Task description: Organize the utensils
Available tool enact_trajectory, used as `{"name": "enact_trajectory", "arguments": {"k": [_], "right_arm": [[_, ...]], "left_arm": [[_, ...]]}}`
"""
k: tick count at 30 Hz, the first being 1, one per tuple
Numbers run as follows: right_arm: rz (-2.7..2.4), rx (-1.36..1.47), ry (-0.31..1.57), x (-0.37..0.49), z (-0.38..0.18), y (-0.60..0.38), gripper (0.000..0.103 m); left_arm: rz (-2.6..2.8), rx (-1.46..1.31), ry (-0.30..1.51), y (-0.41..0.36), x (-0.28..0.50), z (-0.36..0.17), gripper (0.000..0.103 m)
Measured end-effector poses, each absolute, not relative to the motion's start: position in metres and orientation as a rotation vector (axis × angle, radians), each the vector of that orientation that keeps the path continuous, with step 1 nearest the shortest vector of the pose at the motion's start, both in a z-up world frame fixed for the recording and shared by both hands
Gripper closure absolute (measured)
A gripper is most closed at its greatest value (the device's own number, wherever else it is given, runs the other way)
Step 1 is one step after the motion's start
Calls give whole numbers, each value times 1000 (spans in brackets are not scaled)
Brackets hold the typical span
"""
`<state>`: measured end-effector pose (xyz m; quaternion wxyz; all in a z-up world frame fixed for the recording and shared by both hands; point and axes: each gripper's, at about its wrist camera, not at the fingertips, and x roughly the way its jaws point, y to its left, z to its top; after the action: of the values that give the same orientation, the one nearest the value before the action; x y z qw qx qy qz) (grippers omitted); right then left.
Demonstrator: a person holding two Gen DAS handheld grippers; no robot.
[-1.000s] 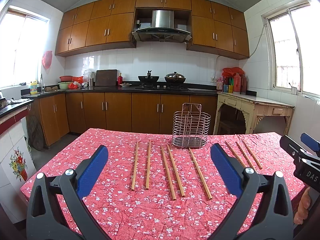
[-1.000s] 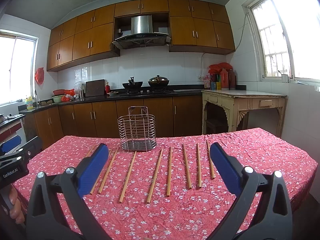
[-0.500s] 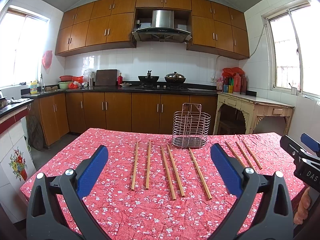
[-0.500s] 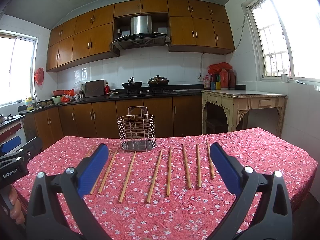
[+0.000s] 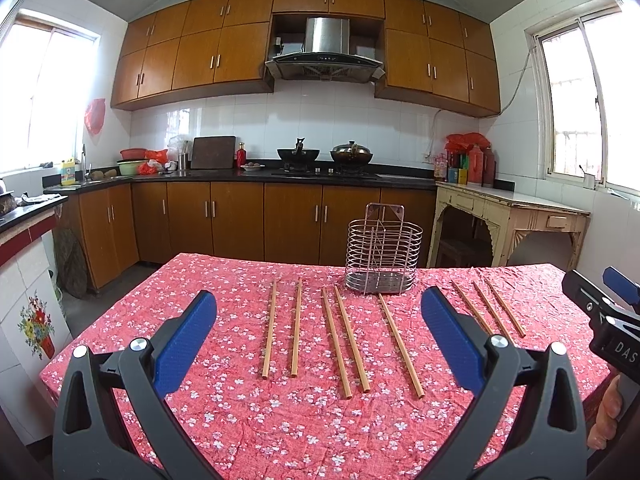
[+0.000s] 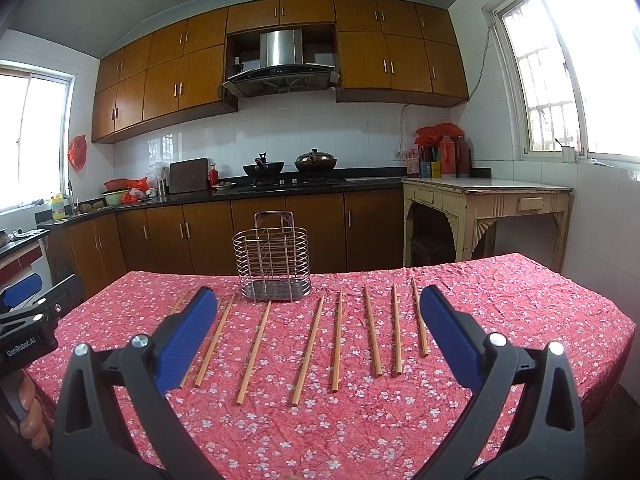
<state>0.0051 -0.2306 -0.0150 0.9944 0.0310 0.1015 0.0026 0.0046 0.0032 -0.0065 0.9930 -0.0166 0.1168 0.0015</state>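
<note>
Eight wooden chopsticks (image 5: 349, 342) laid out flat on the red floral tablecloth (image 5: 280, 420), side by side and apart, running away from the tools. Left gripper (image 5: 318, 328) spread wide, blue pads (image 5: 184, 344) clear of everything, nothing held; five sticks straight ahead between its fingers, three more off beyond its right finger. Right gripper (image 6: 316, 328) likewise splayed and bare, hovering above the cloth, most sticks ahead between its fingers, a couple partly hidden behind its left finger. Wire utensil basket (image 6: 273, 266) upright past the far ends of the sticks, ahead-right of the left tool, ahead-left of the right one.
</note>
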Motion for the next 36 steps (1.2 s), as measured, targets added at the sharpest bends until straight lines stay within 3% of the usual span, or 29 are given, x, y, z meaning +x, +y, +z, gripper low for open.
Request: {"name": "enact_trajectory", "arguments": {"k": [7,14,19,22,29,36], "right_arm": [[-51,78,274,27,-20,-249,4],[-193,96,489,94,-47,-309,7],[-211,150,676,159,-84,-346,33],[-223,167,766,194,-107,-360,43],[-216,138,846,217,-132,-363,57],[-219,122,885,223,-142,-361,80]], "left_arm": [[35,-61,302,18,21,-12,2],[112,-97,452,51,61,-30,2],[120,-149,564,72,88,-46,2],[144,-136,586,77,94,-52,3],[152,-106,607,78,99,-59,7],[141,-94,646,80,108,-72,15]]}}
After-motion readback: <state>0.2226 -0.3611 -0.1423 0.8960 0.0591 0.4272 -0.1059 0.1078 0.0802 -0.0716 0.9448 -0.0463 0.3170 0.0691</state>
